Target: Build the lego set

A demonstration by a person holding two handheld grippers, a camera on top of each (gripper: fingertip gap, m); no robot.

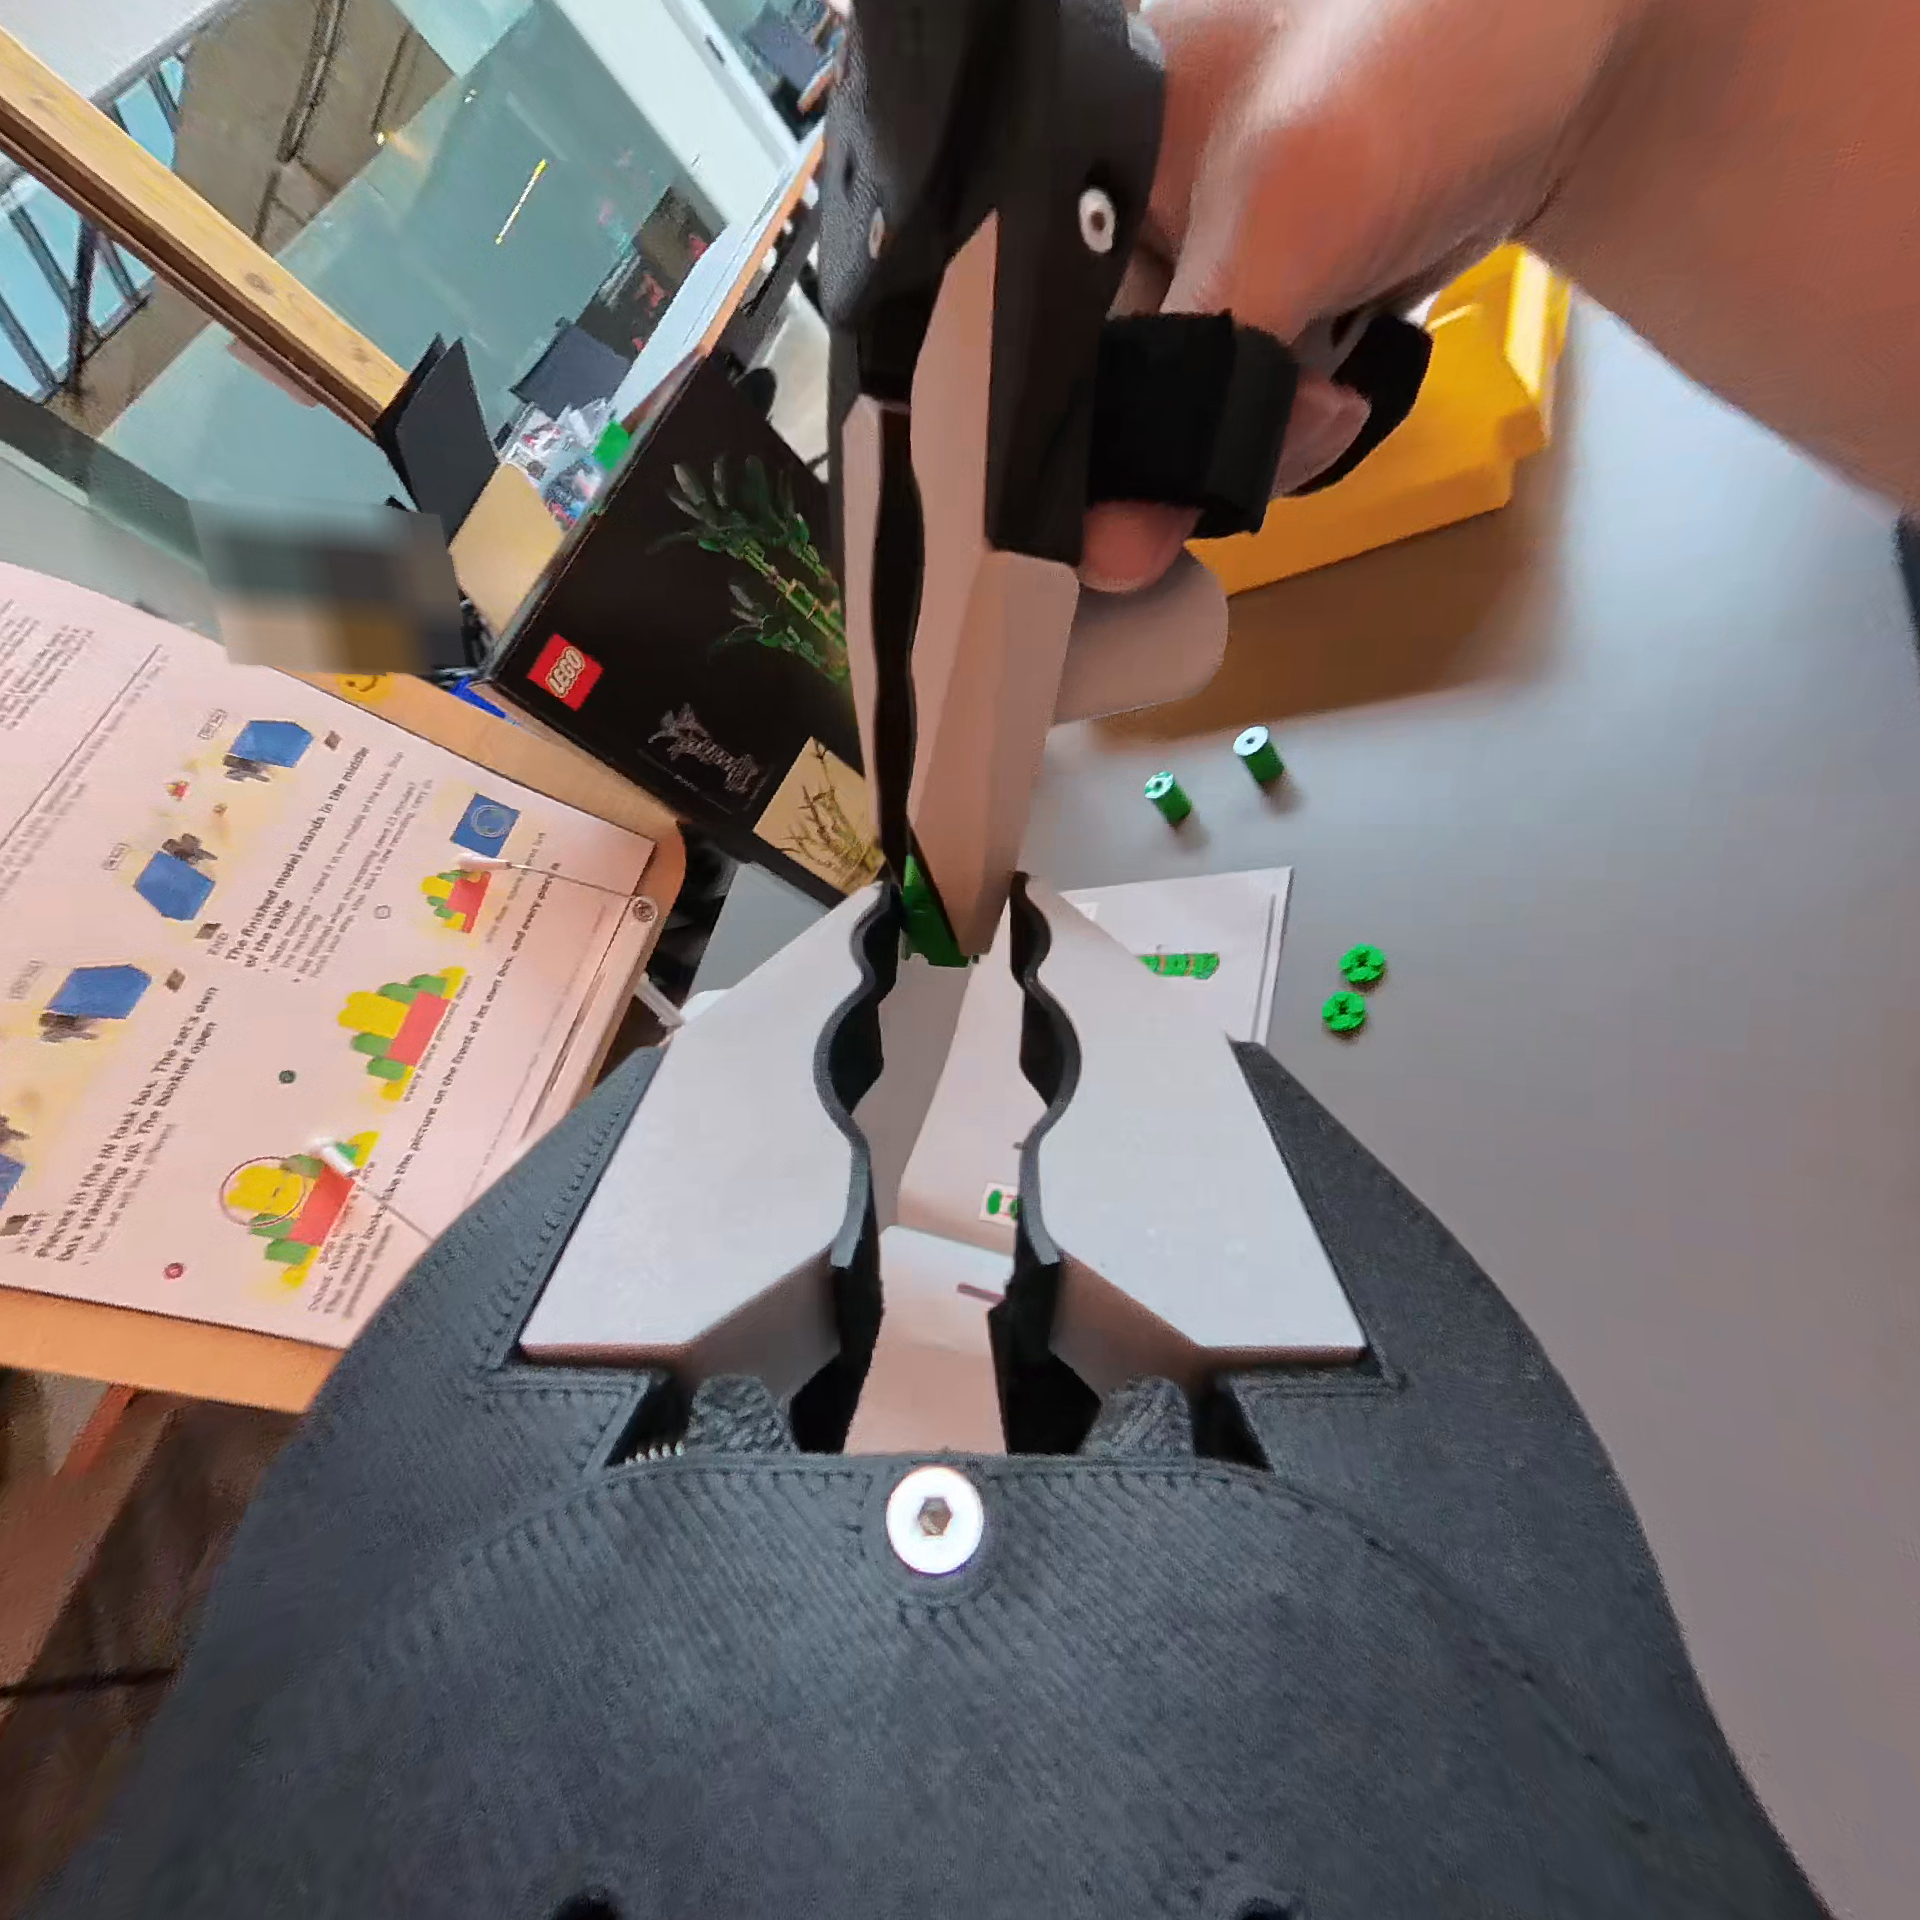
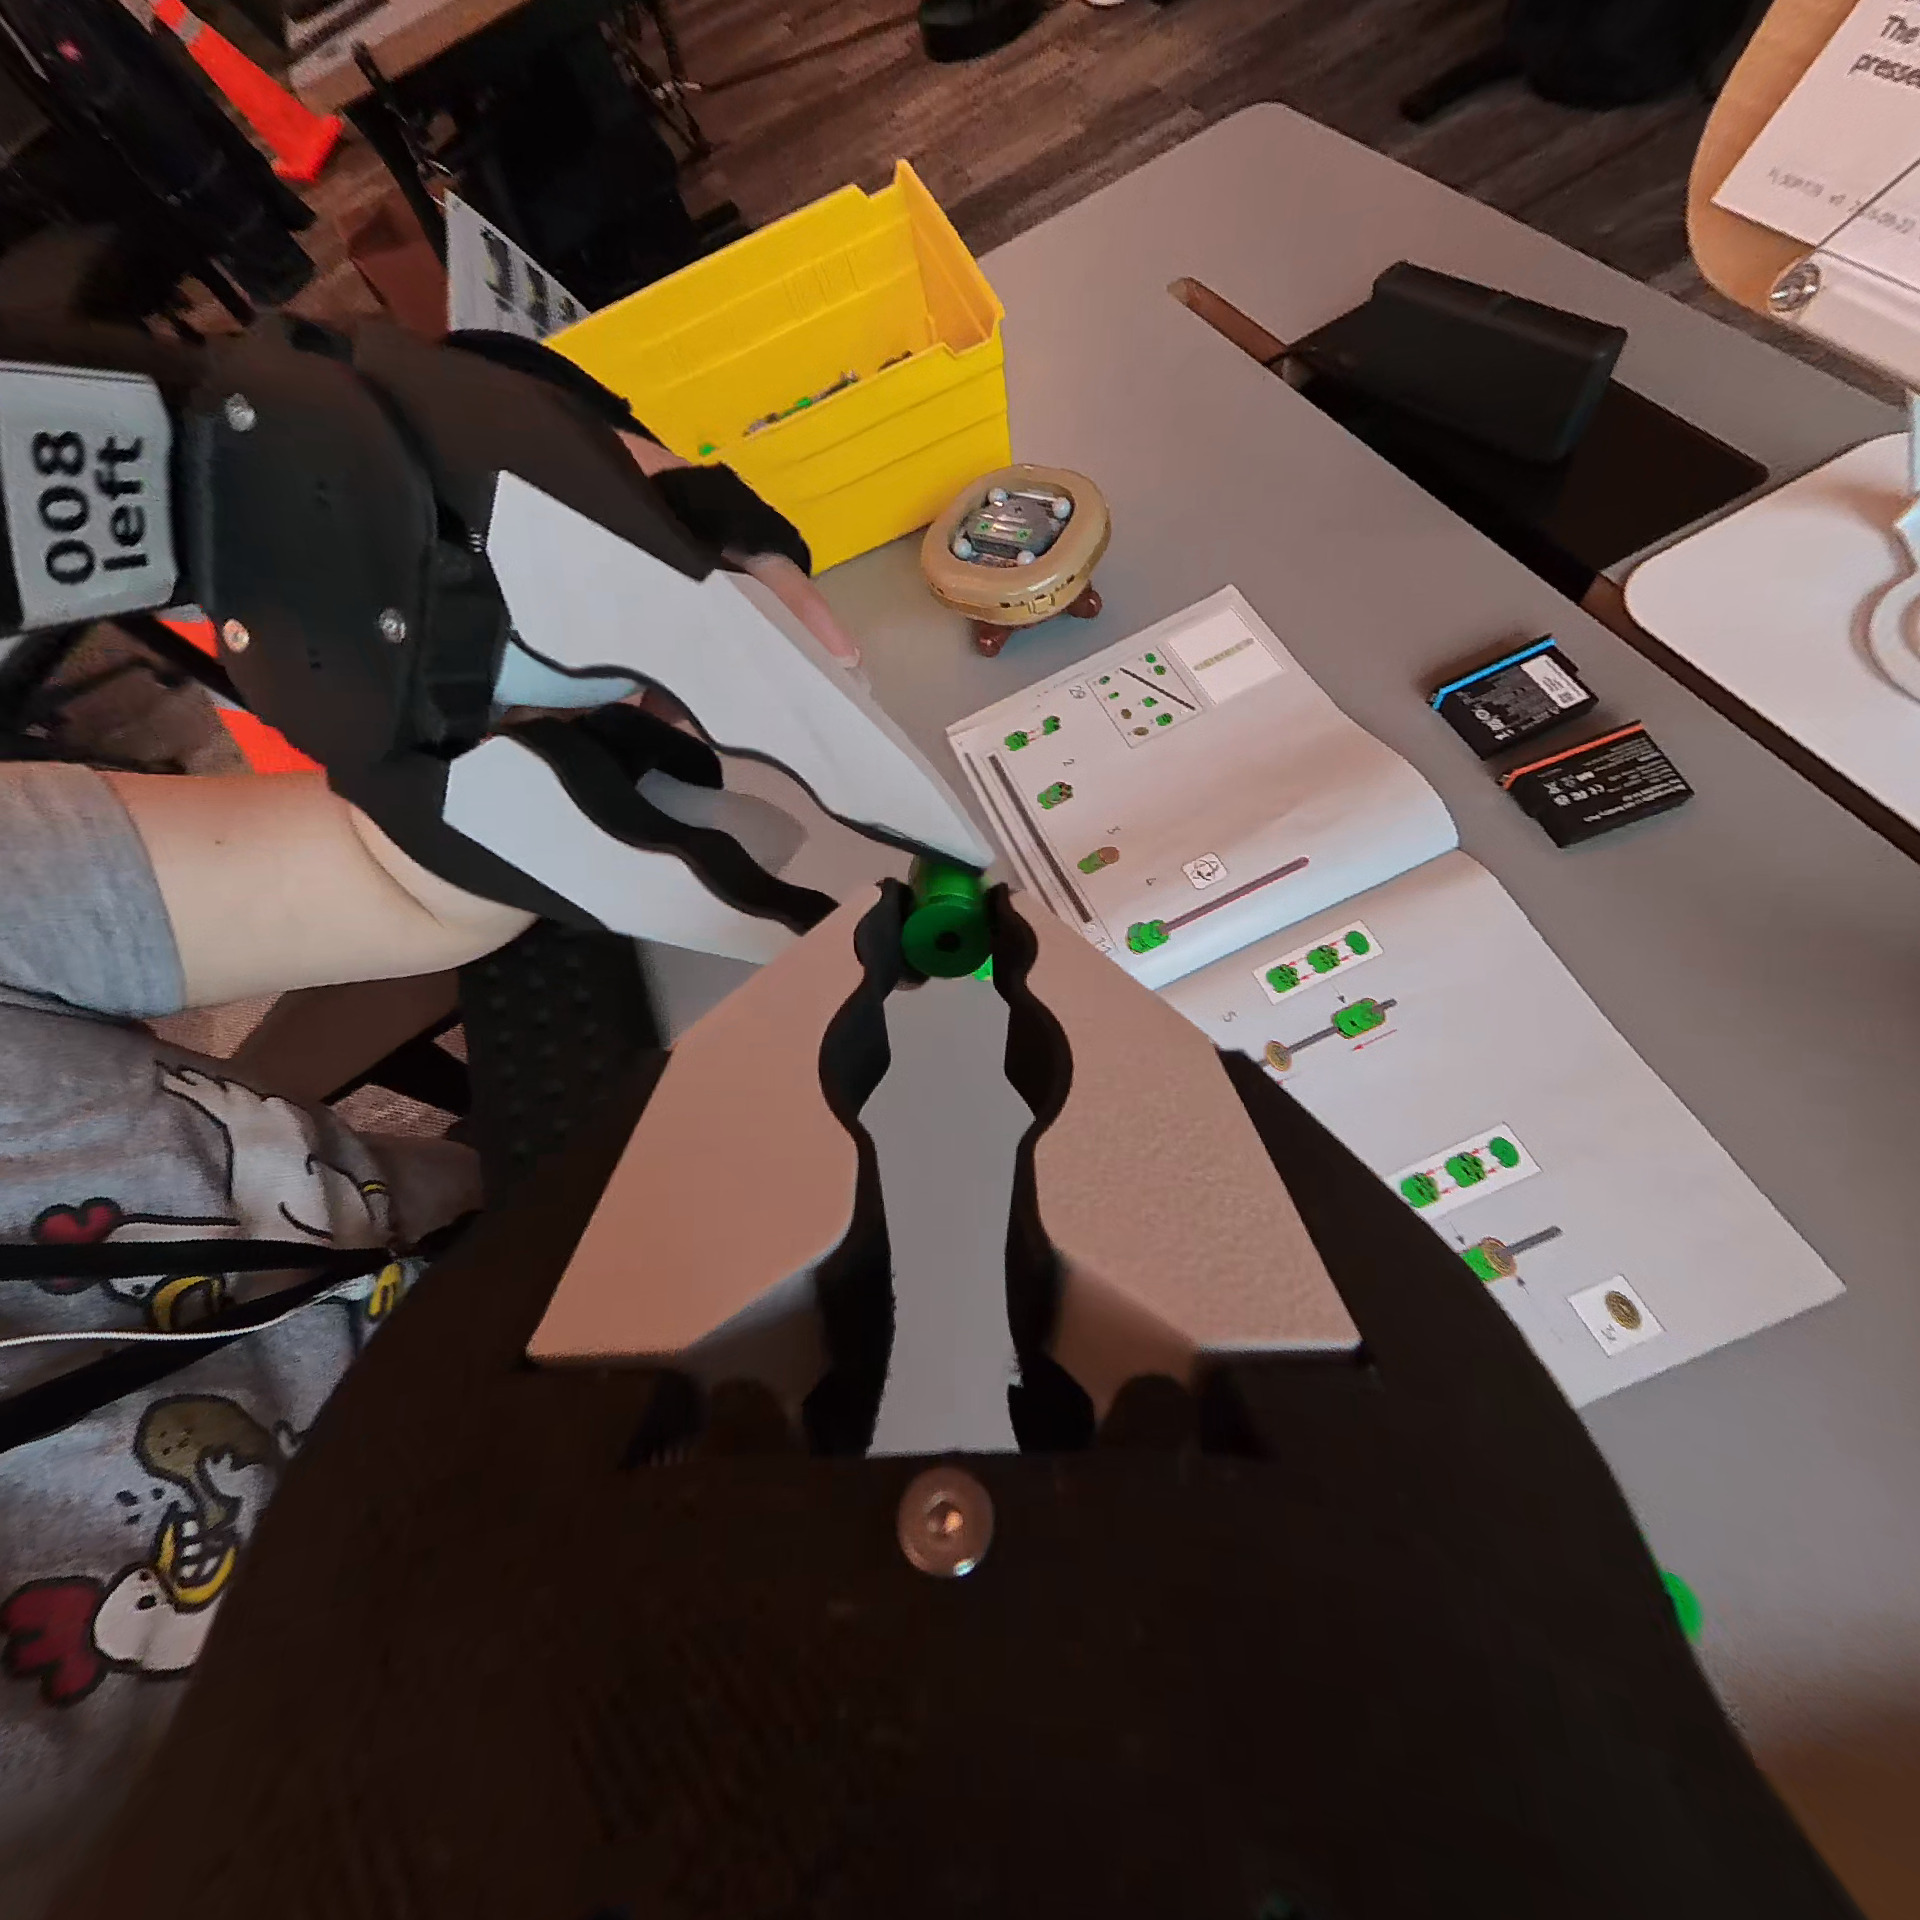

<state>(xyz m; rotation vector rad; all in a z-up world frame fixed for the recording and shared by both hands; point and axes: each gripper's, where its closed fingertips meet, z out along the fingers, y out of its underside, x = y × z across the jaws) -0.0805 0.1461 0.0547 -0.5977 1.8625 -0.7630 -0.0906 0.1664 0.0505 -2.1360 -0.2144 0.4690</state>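
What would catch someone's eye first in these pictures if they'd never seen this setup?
First, the green piece at centre, pinched by the right hand-held gripper while the left hand-held gripper closes in from the left, over the open booklet. Next, the yellow bin behind them, with a tan pot standing just in front of it.

**Green cylinder held above the open booklet**

A small bright-green plastic cylinder with a central hole (image 2: 943,930) is held in the air above the grey tabletop (image 2: 1299,436), its bored end turned toward the right wrist camera. Two more green cylinders (image 1: 1214,777) stand on the table, with two flat green round pieces (image 1: 1353,987) lying near them. A tan oval pot on brown feet (image 2: 1016,556) is set beside the yellow plastic bin (image 2: 831,343). The white instruction booklet (image 2: 1455,1018) lies open.
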